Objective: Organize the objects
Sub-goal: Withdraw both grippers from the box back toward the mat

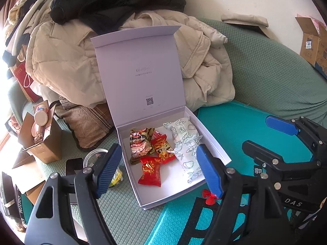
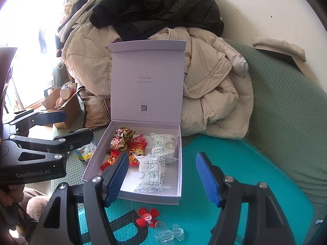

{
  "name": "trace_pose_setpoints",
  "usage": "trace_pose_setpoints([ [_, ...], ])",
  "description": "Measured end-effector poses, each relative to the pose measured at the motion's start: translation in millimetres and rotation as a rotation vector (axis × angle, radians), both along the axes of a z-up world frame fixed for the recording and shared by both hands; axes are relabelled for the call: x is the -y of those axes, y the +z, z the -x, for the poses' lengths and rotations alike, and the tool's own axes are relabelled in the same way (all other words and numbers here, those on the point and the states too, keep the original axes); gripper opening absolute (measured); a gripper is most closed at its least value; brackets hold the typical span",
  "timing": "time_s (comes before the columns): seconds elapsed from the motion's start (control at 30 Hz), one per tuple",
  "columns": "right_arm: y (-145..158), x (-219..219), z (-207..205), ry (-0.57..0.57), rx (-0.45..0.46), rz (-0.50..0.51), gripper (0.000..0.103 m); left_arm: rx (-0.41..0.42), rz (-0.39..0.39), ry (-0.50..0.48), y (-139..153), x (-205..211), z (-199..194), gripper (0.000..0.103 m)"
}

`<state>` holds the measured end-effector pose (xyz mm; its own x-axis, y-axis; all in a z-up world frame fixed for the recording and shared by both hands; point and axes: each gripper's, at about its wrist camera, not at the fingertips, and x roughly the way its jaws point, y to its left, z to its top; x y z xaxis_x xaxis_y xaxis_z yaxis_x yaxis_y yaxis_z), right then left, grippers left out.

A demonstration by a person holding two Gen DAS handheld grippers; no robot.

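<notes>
You get blown-out daylight glare left of your jaws; fisheye bends the dark-vignetted edges; the centre stays sharp.

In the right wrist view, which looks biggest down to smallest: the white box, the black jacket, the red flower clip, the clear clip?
1. Black jacket, though it lies farther back, so it may be bigger than it looks.
2. White box.
3. Red flower clip and clear clip: they look much alike, so I leave them unranked.

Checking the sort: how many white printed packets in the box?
2. One white packet lies toward the back right of the box; the other is in front of it. More may hide underneath.
</notes>
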<state>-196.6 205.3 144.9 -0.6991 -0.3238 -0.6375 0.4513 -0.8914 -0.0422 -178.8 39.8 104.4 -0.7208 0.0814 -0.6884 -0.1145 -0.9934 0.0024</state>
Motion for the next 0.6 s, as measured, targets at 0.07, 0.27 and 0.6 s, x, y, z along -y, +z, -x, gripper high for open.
trace_pose_setpoints([
  [0.07, 1.9, -4.4, -6.3, -0.003, -0.005, 0.000, 0.071, -0.002, -0.003, -0.013, 1.7, -4.1, -5.3, 0.076],
  [0.27, 3.3, -18.8, -25.8, -0.028, -0.013, -0.001, 0.073, -0.008, -0.009, -0.037, 2.3, -15.4, -21.5, 0.079],
  [0.6, -15.6, -40.2, -56.7, -0.058, 0.023, -0.005, 0.075, 0.031, -0.015, -0.076, -17.9, -32.1, -44.2, 0.081],
])
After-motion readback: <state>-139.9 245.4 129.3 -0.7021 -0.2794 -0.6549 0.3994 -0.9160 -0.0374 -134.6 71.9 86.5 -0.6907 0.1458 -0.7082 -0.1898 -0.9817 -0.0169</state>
